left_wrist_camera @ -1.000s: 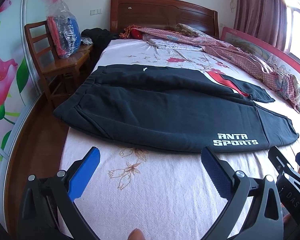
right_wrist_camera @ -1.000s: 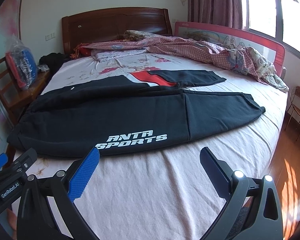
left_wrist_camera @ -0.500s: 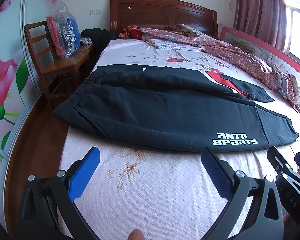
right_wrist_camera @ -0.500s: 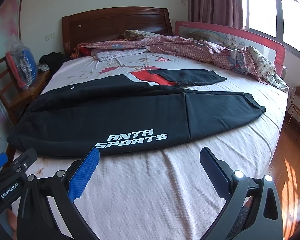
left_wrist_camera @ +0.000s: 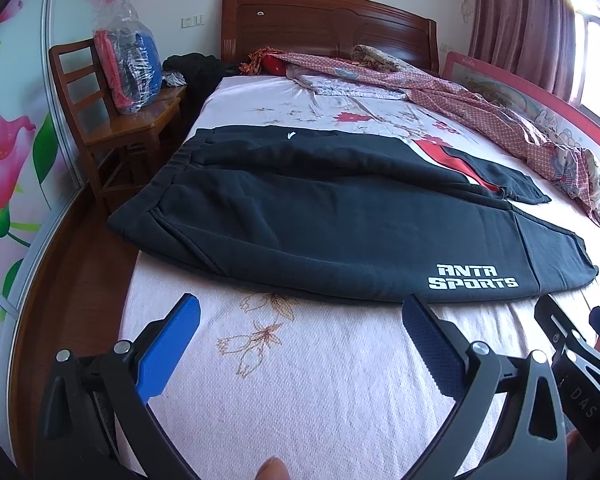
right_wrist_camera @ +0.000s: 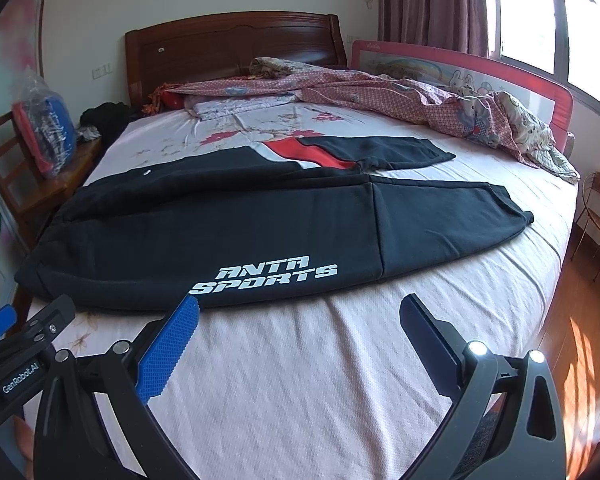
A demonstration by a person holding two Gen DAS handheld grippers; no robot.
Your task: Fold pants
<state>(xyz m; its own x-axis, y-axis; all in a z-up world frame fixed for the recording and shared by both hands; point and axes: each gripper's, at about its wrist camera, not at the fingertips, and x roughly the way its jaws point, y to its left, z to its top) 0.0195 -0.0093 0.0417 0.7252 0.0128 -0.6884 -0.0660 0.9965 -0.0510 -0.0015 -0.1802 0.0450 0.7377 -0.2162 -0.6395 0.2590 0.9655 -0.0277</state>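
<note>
Black pants (left_wrist_camera: 340, 224) with white "ANTA SPORTS" lettering lie spread flat across the bed, waistband at the left edge, legs running right; they also show in the right wrist view (right_wrist_camera: 236, 224). The far leg carries a red and white stripe (right_wrist_camera: 300, 152). My left gripper (left_wrist_camera: 300, 312) is open and empty, hovering over the sheet just short of the near leg's edge. My right gripper (right_wrist_camera: 300, 312) is open and empty, just short of the lettering. Each gripper's body shows at the other view's edge.
The bed (left_wrist_camera: 300, 380) has a pink flowered sheet. A crumpled checked quilt (right_wrist_camera: 420, 96) lies along the far right side by a red bed rail (right_wrist_camera: 500, 76). A wooden chair (left_wrist_camera: 112, 128) with a plastic bag stands left of the bed. A wooden headboard (left_wrist_camera: 328, 20) is behind.
Both grippers have crept slightly forward toward the pants' near edge. The pants have not moved and both grippers stay open.
</note>
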